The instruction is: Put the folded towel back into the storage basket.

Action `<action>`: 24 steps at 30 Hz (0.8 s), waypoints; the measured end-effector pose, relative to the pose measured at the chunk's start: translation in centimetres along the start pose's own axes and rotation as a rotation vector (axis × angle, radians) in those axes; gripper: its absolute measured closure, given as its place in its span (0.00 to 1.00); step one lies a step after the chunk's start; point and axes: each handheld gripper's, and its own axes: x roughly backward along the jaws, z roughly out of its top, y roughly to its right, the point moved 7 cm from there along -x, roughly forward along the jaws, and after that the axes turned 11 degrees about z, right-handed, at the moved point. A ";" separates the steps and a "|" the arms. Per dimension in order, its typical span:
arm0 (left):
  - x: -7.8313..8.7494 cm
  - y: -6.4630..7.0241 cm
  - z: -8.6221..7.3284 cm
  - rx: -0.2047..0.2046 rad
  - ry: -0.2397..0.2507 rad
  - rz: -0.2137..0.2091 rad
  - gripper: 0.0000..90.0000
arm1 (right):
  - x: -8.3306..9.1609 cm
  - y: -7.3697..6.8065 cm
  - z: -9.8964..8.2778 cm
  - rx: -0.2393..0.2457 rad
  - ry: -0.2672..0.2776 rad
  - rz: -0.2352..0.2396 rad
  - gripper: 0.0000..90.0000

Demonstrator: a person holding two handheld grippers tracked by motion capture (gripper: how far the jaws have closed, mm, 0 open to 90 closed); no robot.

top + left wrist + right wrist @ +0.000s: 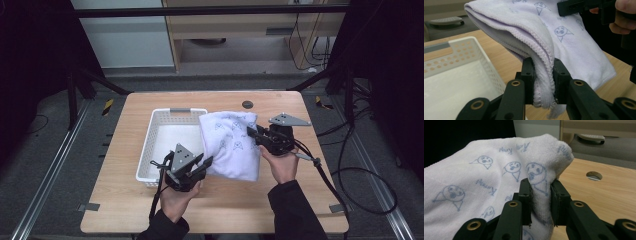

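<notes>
A folded white towel (231,142) printed with small blue faces hangs between both grippers above the wooden table, its left part over the edge of a white basket (159,119). My left gripper (206,163) is shut on the towel's near left corner; in the left gripper view the stitched hem (543,75) is pinched between the jaws (543,85). My right gripper (252,133) is shut on the towel's right edge, and in the right gripper view the thick fold (541,187) sits squeezed between its jaws (541,202).
The white perforated basket (466,53) stands left of centre on the table (125,200). A round cable hole (247,104) lies near the table's far edge, seen also as a hole (594,175) in the right gripper view. Cables trail off the right side.
</notes>
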 end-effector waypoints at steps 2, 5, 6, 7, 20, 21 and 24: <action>0.2 -0.4 0.0 0.005 0.001 0.003 0.82 | -0.2 -0.3 0.2 0.001 0.001 0.003 0.82; 0.6 -1.0 0.1 0.007 0.005 0.009 0.82 | -0.7 -0.8 0.5 0.007 0.006 0.009 0.82; 0.7 -1.2 0.1 0.005 0.007 0.011 0.82 | -0.8 -0.9 0.6 0.008 0.009 0.013 0.82; 0.8 -1.3 0.1 0.005 0.008 0.012 0.82 | -1.0 -1.0 0.7 0.007 0.011 0.014 0.82; 2.2 -4.8 -0.1 0.012 0.013 0.060 0.82 | -4.1 -3.3 2.1 0.035 0.012 0.042 0.82; 2.2 -5.0 -0.2 0.015 0.011 0.065 0.82 | -4.3 -3.4 2.2 0.039 0.011 0.042 0.82; 2.4 -5.7 -0.3 0.019 0.011 0.072 0.82 | -5.0 -3.9 2.4 0.037 0.011 0.051 0.82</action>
